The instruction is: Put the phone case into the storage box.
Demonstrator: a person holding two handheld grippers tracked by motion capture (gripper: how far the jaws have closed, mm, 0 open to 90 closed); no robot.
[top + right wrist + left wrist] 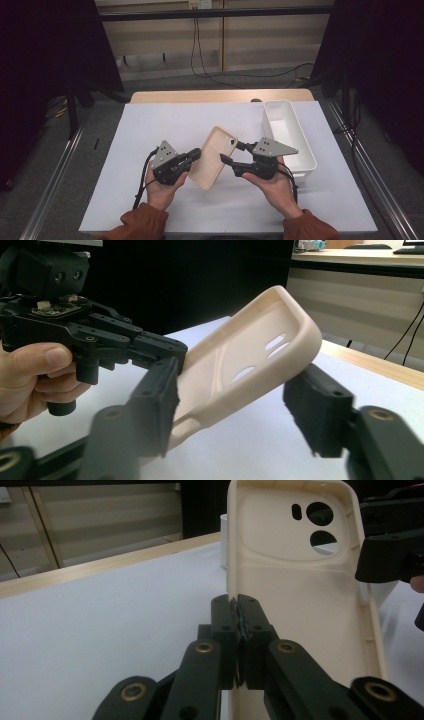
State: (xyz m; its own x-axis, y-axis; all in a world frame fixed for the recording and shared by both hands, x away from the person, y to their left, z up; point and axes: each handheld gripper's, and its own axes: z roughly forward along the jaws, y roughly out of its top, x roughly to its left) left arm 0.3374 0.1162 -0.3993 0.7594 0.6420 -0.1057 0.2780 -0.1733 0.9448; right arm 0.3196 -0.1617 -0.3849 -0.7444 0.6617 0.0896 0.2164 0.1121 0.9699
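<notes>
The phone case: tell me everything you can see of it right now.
The phone case is a cream, matte, soft-looking shell with raised edges, empty, its hollow inside facing up. Cut-outs for a camera sit near its far end. It is held tilted above the white table cover. The left gripper is shut on one long edge. The right gripper straddles the opposite edge, its fingers not clearly pressing on it.

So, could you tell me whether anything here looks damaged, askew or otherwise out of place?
Nothing stands out. The cream phone case is held tilted above the white sheet, pinched at its edge by the left gripper, and looks intact. The white bin sits squarely at the right.
</notes>
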